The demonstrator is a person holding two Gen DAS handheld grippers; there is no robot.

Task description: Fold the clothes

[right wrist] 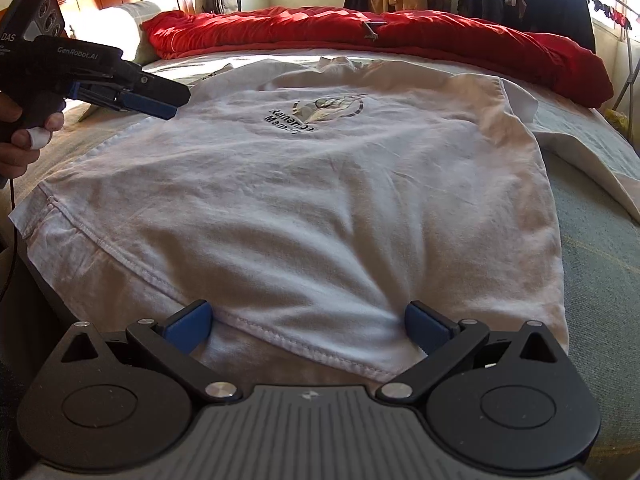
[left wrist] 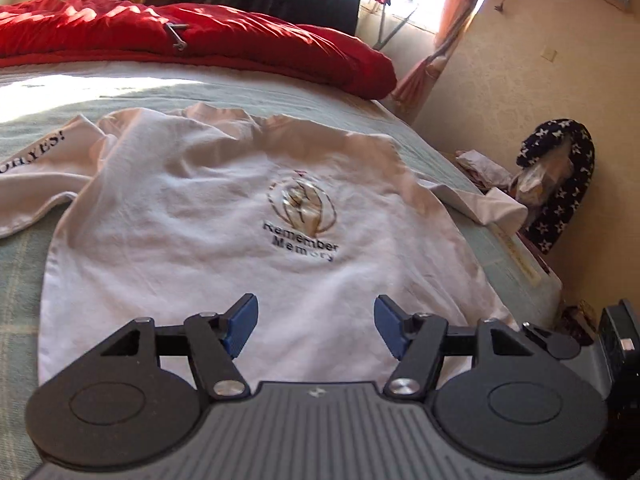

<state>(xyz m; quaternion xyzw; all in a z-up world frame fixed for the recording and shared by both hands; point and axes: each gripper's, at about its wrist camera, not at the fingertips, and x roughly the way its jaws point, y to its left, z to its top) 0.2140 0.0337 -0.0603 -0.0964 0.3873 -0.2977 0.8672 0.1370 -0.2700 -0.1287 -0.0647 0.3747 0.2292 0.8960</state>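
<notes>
White T-shirt [right wrist: 320, 200] (printed "Remember Memory") lies spread on the bed [right wrist: 600, 240]. Right gripper [right wrist: 308, 330] stands spread at its hem, pinching nothing; left gripper [left wrist: 316, 328] hovers spread above it; red duvet [right wrist: 400, 36] lies beyond.

The white T-shirt [right wrist: 304, 184] lies flat across the bed [right wrist: 600, 240], so the room above it is open from the near hem out to the collar at twelve o'clock. In the right wrist view, the left gripper [right wrist: 160, 106] reaches in at ten o'clock over the shirt's edge, held by a hand [right wrist: 20, 136], and blocks that corner. The red duvet [right wrist: 400, 36] is heaped along the far side from eleven to two o'clock, a soft barrier past the collar. At three o'clock bare bed cover gives free passage. In the left wrist view, the mattress edge drops away at three o'clock towards a star-patterned object [left wrist: 560, 184] and the wall [left wrist: 520, 60].
</notes>
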